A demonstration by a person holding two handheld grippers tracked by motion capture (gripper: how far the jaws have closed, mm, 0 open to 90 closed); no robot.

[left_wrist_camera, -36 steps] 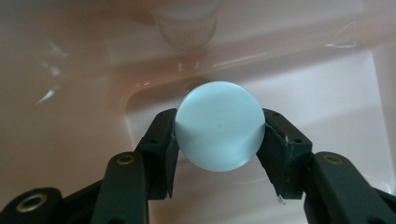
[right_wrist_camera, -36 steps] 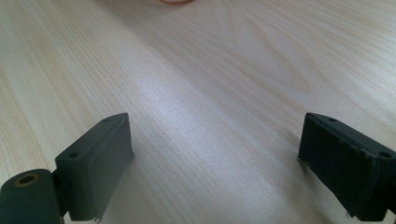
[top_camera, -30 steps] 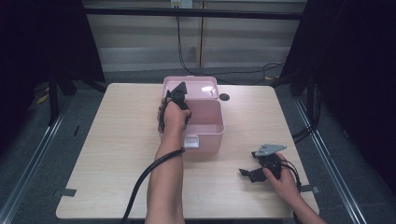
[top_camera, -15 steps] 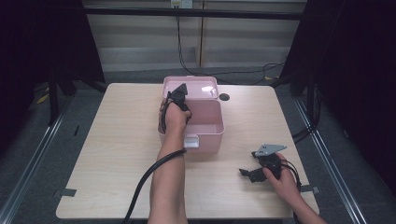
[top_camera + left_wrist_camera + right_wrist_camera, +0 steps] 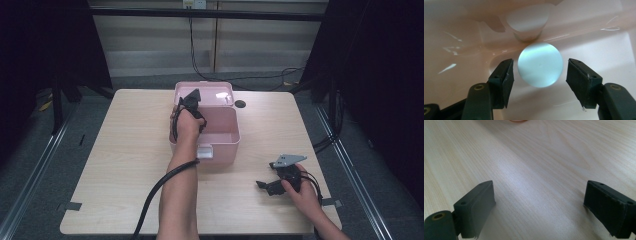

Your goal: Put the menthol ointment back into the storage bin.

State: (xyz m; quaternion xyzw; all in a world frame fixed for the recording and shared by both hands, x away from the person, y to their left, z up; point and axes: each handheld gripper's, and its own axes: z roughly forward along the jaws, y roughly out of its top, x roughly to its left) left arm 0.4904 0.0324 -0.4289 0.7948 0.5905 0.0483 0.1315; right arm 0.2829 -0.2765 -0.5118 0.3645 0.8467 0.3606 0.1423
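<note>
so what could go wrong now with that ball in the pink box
The pale ball lies loose between the left gripper's jaws, which have just been opening; being round, it could roll across the pink box's smooth floor. It sits close to a white cylinder, so drawing the gripper out carelessly might knock either.

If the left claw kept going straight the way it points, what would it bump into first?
Most likely the pale blue ball lying between its open jaws, which have just been opening, inside the pink box. Past it stands a white cylinder; depth is hard to judge.

Overhead light glares on the glossy pink plastic box [image 5: 220, 95]; surroundings stay dark; the pale round disc [image 5: 540, 64] looks softly blurred.
</note>
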